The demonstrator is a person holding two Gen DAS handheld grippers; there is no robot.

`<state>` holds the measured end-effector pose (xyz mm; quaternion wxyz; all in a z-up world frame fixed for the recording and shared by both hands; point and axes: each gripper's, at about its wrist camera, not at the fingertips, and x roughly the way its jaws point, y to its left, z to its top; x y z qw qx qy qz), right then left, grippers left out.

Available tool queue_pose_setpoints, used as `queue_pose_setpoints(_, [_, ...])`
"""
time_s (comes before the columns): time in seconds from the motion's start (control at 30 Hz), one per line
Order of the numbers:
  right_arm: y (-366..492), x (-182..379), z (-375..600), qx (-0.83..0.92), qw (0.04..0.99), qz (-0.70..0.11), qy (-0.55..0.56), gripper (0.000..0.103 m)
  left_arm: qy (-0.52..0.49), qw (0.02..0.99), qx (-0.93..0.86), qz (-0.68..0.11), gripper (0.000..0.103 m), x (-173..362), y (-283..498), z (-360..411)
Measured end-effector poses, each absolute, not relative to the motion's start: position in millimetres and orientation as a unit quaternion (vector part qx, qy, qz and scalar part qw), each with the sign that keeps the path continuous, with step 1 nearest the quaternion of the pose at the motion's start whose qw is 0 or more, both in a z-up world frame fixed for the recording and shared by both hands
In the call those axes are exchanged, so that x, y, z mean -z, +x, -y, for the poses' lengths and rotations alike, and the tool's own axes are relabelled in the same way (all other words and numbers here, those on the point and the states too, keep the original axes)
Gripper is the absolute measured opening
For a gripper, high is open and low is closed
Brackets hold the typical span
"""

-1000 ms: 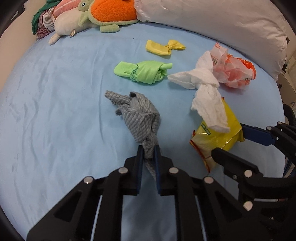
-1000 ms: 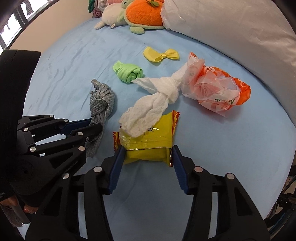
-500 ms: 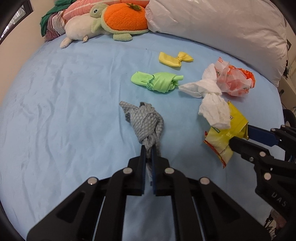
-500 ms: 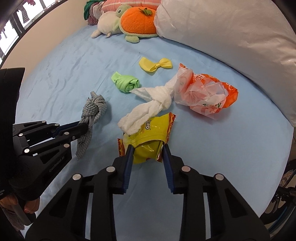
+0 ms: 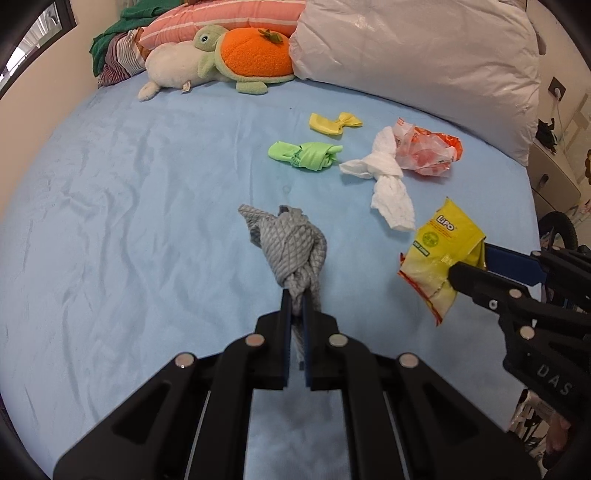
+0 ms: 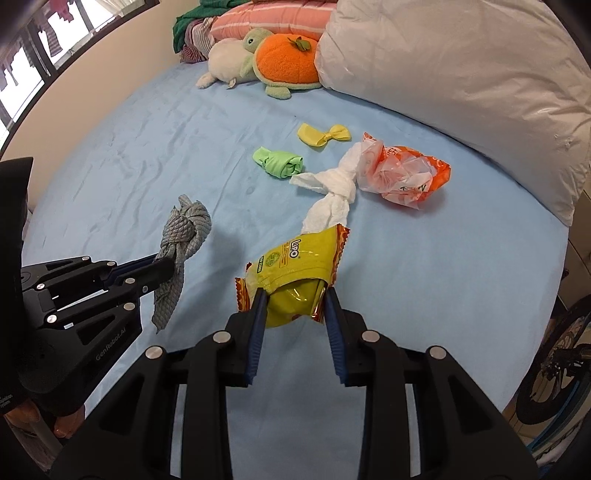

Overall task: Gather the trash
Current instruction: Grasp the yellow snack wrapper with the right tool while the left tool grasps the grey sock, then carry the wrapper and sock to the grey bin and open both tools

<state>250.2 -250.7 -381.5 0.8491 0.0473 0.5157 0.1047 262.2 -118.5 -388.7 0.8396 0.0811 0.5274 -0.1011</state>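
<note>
I am gripping two items above a bed (image 5: 110,221) covered in a smooth pale-blue sheet. My left gripper (image 5: 294,295) is clamping nearly fully closed on the tail of a knotted grey cloth (image 5: 291,247) with a diamond-weave texture, its bundle lifting clear of the sheet. My right gripper (image 6: 293,297) is squeezing, partly closed, a crinkled glossy yellow snack packet (image 6: 295,273) with red serrated edges; "LiPO" is reading in red on its face, above a green round emblem too small to make out. The packet is hanging off the mattress, just in front of a knotted white paper towel (image 6: 332,195). Touching the far end of that towel is lying a crumpled orange-and-clear plastic bag (image 6: 406,177) with print I cannot read. Beyond are sitting a rolled lime-green fabric bundle (image 6: 279,164) and a yellow bow-shaped twist (image 6: 321,134). At the headboard are resting a large white pillow (image 5: 424,62), a fuzzy turtle plush with an orange shell (image 5: 247,55) and a pink striped cushion (image 5: 229,18). "GenRobot.AI" is showing on the left gripper's black body, "DAS" on the right's.
</note>
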Motion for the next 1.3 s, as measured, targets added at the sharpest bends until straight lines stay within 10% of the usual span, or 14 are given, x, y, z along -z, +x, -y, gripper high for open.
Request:
queue_pose_setpoints(0.67, [56.5, 306.5, 345.8, 0.052, 0.865, -0.485, 0.119, 0.029, 0.156, 0.825, 0.239, -0.487, 0.006, 309.1, 124.3, 202.9])
queue_pose_setpoints(1.3, [-12.5, 337.5, 504.3, 0.152, 0.834, -0.507, 0.155, 0.03, 0.21, 0.749, 0.369, -0.509, 0.006, 355.6, 64.3, 401.7])
